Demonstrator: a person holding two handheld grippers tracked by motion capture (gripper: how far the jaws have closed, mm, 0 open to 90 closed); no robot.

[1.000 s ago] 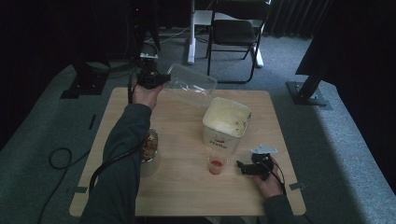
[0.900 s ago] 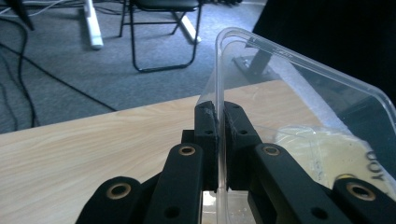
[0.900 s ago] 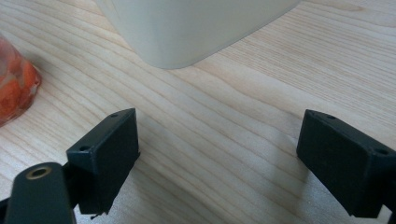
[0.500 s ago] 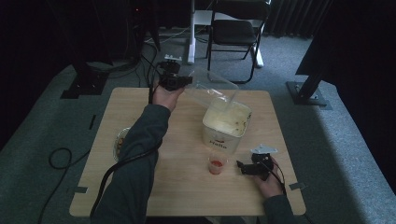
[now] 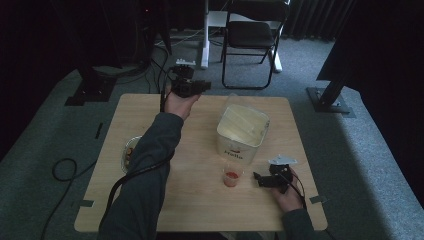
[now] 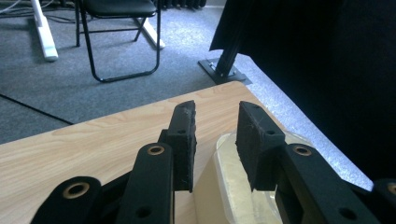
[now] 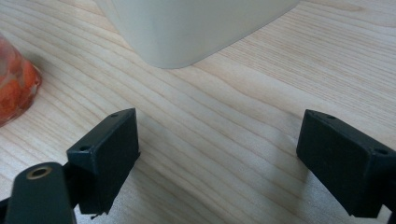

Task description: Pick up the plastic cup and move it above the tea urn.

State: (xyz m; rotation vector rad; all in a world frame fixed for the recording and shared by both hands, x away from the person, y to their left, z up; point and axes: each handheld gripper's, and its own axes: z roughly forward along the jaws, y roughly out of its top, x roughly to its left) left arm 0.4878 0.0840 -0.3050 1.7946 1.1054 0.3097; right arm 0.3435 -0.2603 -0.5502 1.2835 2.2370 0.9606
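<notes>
A white tub stands at the table's middle right; its wall shows in the right gripper view. A clear lid rests over its far rim and lies below the jaws in the left gripper view. My left gripper hovers at the table's far edge, just left of the tub. Its jaws have just been opening and stand open with nothing pressed between them. My right gripper rests low near the front right, open wide over bare wood. A small cup of red food stands left of it.
A bowl of food sits at the table's left, partly hidden by the left sleeve. The wooden table ends close behind the left gripper. Beyond it are a black folding chair, stand legs and cables on grey carpet.
The left gripper carried the clear lid rightward from the table's far left to the tub, then its jaws opened and left the lid there. The right gripper has not moved.
</notes>
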